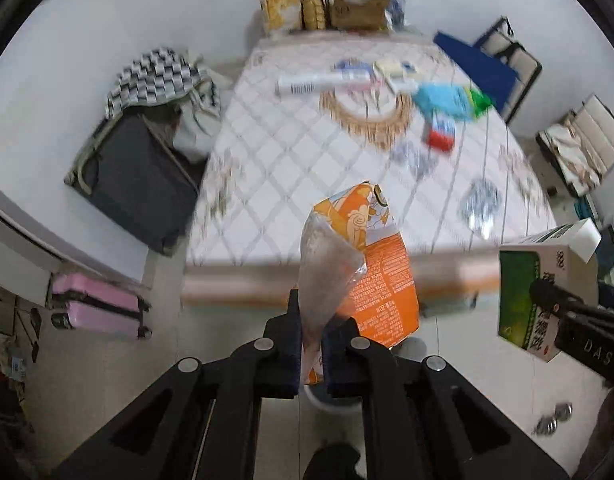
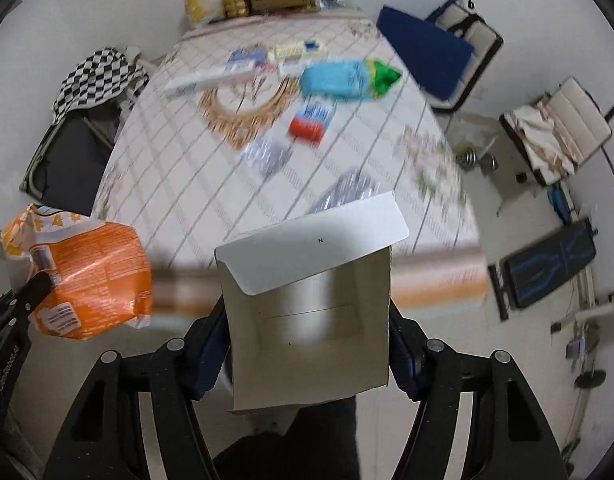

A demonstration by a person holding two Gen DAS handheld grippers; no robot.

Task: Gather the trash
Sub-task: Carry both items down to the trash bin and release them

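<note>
My left gripper [image 1: 311,344] clamps an orange snack bag [image 1: 371,272]; my right gripper [image 2: 307,360] grips an opened carton [image 2: 307,312]. Wrappers remain on the table [image 1: 267,168]; I judge collection partway done.

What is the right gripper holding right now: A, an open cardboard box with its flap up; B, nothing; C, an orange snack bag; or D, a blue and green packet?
A: the right gripper clamps an open cardboard box with its flap raised, while the orange snack bag sits in the left gripper.
</note>
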